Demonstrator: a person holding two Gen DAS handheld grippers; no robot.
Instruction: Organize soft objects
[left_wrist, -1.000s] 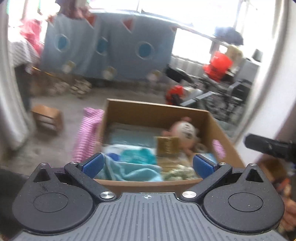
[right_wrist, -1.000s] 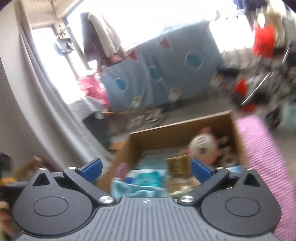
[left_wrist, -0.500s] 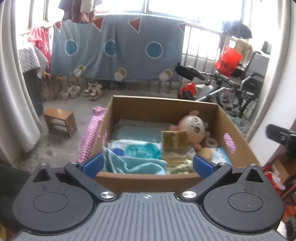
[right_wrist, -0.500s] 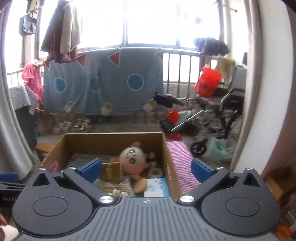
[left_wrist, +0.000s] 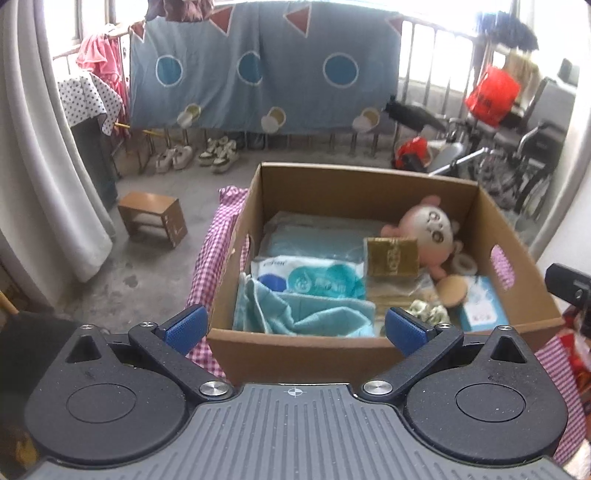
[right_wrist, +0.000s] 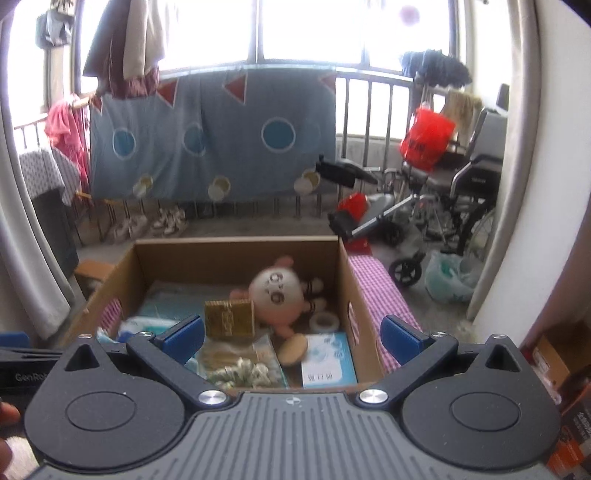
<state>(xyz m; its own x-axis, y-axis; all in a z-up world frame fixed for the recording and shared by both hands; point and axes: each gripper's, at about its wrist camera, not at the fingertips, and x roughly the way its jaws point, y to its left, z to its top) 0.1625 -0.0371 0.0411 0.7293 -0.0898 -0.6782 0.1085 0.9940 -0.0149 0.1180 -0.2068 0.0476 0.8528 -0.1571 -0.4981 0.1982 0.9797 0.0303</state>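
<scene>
An open cardboard box (left_wrist: 303, 350) (right_wrist: 236, 251) stands on a pink checked cloth (left_wrist: 210, 254). Inside lie a pink plush doll (left_wrist: 428, 229) (right_wrist: 277, 291), a light blue towel (left_wrist: 306, 314), a blue-white wipes pack (left_wrist: 310, 277), a gold packet (left_wrist: 391, 256) (right_wrist: 229, 317), a small tape roll (right_wrist: 323, 322) and a white-blue tissue pack (right_wrist: 328, 365). My left gripper (left_wrist: 293, 328) is open and empty at the box's near wall. My right gripper (right_wrist: 291, 334) is open and empty above the box's near right part.
A small wooden stool (left_wrist: 155, 218) stands on the floor left of the box. A blue blanket (left_wrist: 258, 66) hangs on the railing, shoes (left_wrist: 218, 153) beneath it. A wheelchair (right_wrist: 458, 206) and a plastic bag (right_wrist: 447, 280) are at the right. Grey curtains (left_wrist: 44, 177) hang left.
Both grippers have steadied after a fast swing. The right view turned rightward onto the box; the left view closed in a little. Both grippers stayed open.
</scene>
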